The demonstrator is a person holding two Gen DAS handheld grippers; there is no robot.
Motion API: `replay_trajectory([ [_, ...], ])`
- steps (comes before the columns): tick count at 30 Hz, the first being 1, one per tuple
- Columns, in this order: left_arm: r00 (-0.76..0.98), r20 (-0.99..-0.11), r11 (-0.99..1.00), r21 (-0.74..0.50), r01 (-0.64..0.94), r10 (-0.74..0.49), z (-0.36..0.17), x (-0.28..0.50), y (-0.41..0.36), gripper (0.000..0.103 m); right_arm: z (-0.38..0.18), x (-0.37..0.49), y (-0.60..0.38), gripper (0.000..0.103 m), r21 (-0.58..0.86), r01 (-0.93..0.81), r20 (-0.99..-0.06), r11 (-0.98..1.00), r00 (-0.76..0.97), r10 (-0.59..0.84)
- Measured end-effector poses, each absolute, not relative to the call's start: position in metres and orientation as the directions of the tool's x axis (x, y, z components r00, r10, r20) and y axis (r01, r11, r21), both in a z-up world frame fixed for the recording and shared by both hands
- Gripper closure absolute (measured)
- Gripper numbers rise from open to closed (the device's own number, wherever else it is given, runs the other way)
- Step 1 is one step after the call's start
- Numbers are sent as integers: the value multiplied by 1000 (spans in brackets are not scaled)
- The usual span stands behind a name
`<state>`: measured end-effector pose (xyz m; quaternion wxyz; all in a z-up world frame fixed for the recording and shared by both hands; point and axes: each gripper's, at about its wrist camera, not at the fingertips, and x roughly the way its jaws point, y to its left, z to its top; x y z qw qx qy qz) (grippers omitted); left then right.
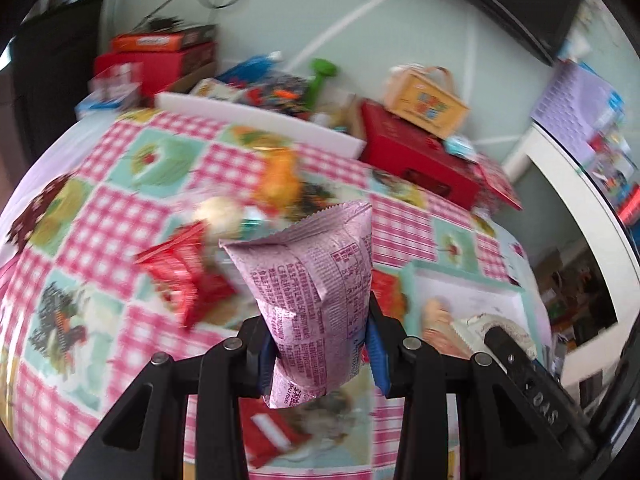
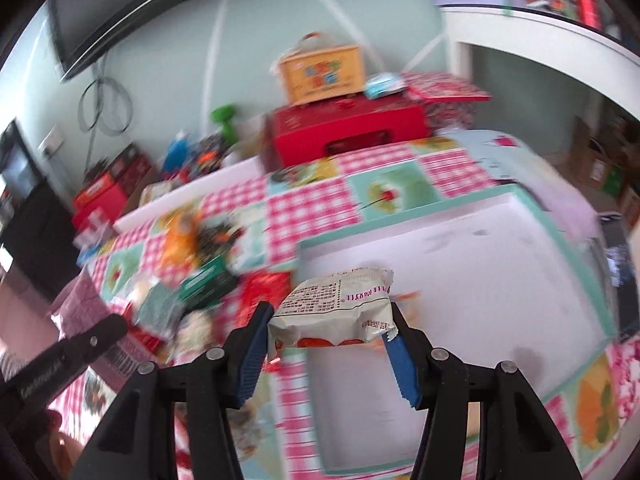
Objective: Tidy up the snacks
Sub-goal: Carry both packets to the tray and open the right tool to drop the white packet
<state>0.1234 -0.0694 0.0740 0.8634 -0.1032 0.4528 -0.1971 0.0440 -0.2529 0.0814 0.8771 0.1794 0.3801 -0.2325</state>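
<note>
Tray [image 2: 460, 280] lies just ahead of the right claw [image 2: 330, 330], clenched on a white packet [image 2: 340, 308]; left claw [image 1: 318, 344], farther off, grips a pink packet [image 1: 316, 280] upright.

Glossy crinkled pink foil packet [image 1: 320, 280]

A pink snack packet [image 1: 316, 296] printed with dark purple text stands out against a tablecloth [image 1: 120, 168] of pink-and-white gingham squares and mint picture panels. A cream packet [image 2: 340, 308] carries black text with red and orange patches. The tray [image 2: 460, 280] is white inside with a mint-green rim.
</note>
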Motion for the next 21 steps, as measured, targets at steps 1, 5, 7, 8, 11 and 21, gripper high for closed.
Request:
replay_trajectory([
  [1, 504, -736, 892, -357, 278, -451, 76, 121, -80, 63, 84, 38, -261, 45, 139, 567, -745, 812, 600, -292],
  [5, 458, -729, 853, -358, 379, -509, 80, 109, -118, 63, 88, 16, -297, 45, 153, 651, -735, 744, 578, -355],
  [7, 428, -730, 831, -357, 427, -533, 80, 103, -136, 63, 88, 4, -314, 45, 163, 691, -735, 705, 562, -380],
  [8, 412, -732, 819, -353, 452, -543, 79, 99, -147, 63, 88, -2, -322, 45, 167, 707, -735, 687, 554, -392],
  [11, 380, -738, 794, -340, 504, -557, 78, 91, -172, 63, 87, -19, -344, 45, 172, 755, -736, 633, 526, -427],
  [21, 221, -818, 746, -327, 580, -531, 41, 75, -223, 63, 68, -45, -381, 45, 153, 836, -783, 527, 428, -451],
])
